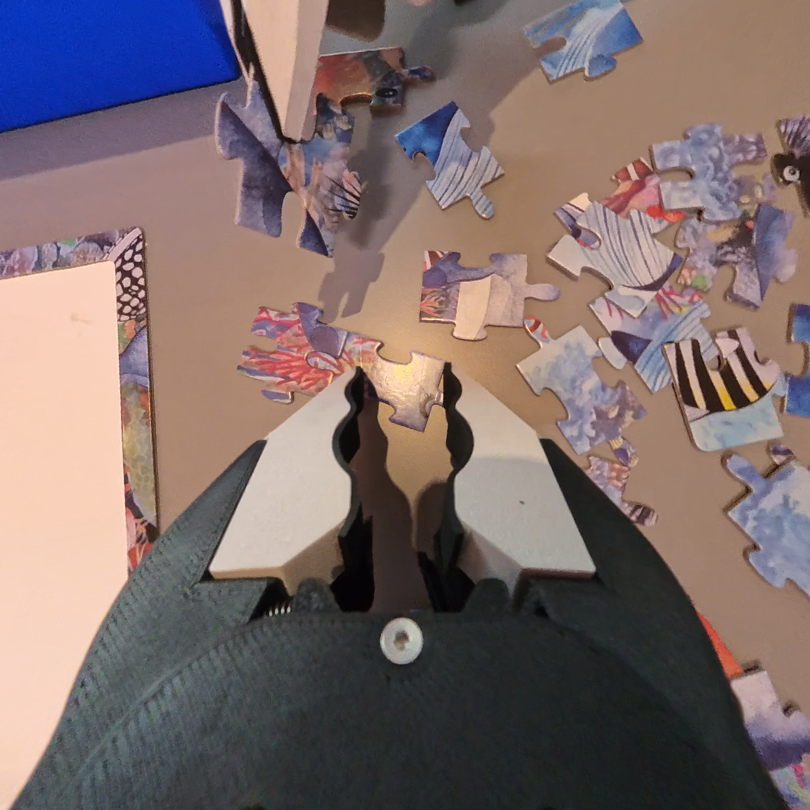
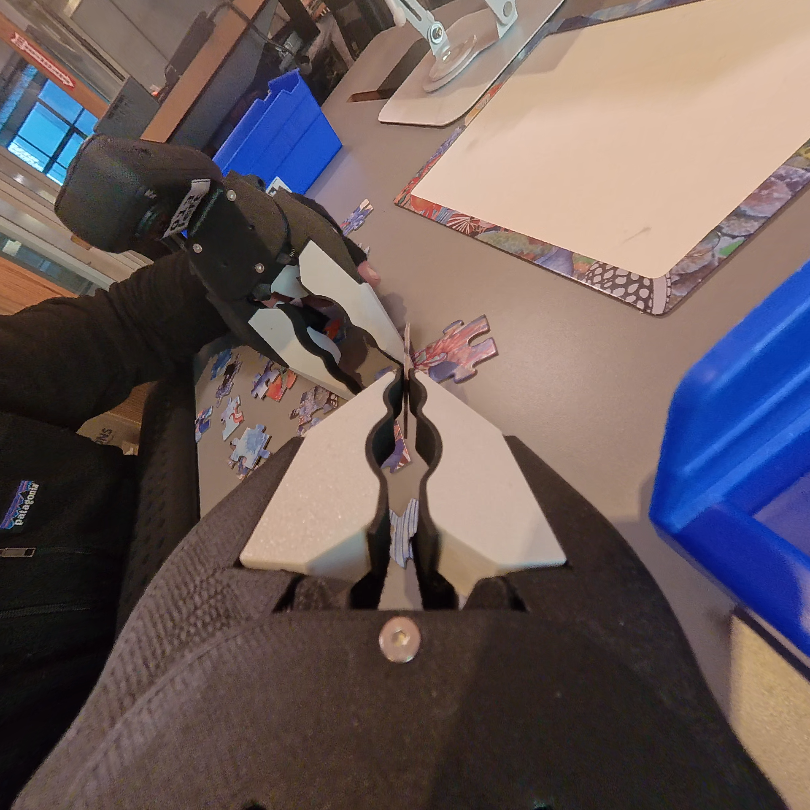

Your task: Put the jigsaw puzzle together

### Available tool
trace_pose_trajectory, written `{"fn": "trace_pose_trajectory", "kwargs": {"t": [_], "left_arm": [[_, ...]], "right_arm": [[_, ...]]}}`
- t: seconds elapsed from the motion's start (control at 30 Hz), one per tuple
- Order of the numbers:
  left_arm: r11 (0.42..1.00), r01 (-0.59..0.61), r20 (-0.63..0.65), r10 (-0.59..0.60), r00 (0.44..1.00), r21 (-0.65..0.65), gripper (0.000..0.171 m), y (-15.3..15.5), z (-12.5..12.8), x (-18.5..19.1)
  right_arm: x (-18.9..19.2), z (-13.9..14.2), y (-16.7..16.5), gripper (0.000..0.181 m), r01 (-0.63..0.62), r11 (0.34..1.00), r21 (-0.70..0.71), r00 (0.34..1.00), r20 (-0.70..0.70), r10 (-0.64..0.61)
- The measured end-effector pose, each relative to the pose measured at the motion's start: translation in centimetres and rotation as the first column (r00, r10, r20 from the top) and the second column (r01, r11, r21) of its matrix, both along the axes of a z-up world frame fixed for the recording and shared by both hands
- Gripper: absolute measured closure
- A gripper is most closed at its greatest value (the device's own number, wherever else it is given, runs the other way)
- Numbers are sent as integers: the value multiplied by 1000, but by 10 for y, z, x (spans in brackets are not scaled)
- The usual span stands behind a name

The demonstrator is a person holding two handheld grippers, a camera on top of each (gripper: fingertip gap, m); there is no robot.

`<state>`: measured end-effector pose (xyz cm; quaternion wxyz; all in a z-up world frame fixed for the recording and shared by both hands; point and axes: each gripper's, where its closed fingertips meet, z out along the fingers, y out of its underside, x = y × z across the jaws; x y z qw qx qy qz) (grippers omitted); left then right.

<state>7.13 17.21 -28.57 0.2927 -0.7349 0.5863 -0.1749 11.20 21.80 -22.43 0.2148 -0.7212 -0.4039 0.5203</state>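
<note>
While the right gripper holds a blue puzzle piece on edge above the surface, its jaws pinched tight on the card, the left gripper rests on a pale piece lying flat, jaws parted around it. That pale piece adjoins the coral piece, directly ahead of the left jaws. The empty puzzle frame lies well apart, on the left gripper's side.

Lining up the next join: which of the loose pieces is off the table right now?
The purple-blue piece, pinched on edge by the right gripper. The others lie flat on the table, including the glossy piece between the left gripper fingers.
</note>
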Motion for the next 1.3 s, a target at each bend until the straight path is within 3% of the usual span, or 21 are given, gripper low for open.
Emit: {"fn": "trace_pose_trajectory", "kwargs": {"t": [0.33, 0.5, 0.63, 0.87, 1.1, 1.3], "left_arm": [[997, -70, 2, 70, 998, 35, 112, 7, 16, -10], [996, -83, 93, 79, 992, 39, 125, 12, 39, -14], [1000, -22, 207, 25, 978, -15, 135, 3, 58, 3], [997, 44, 246, -26, 969, -65, 171, -6, 58, 15], [985, 25, 372, 42, 927, -172, 171, -4, 66, 16], [985, 9, 400, 62, 914, -172, 171, -2, 75, 11]], "right_arm": [[2, -6, 1, 181, 7, 1000, 1, 999, 31, -7], [-4, 0, -12, 181, -62, 997, 50, 998, 23, 61], [-13, -1, -33, 181, -157, 979, 128, 986, 66, 150], [-17, 4, -49, 181, -232, 958, 172, 973, 63, 224], [-19, 16, -47, 181, -200, 964, 172, 979, 0, 203], [-21, 22, -43, 181, -170, 975, 140, 982, -53, 179]]}}
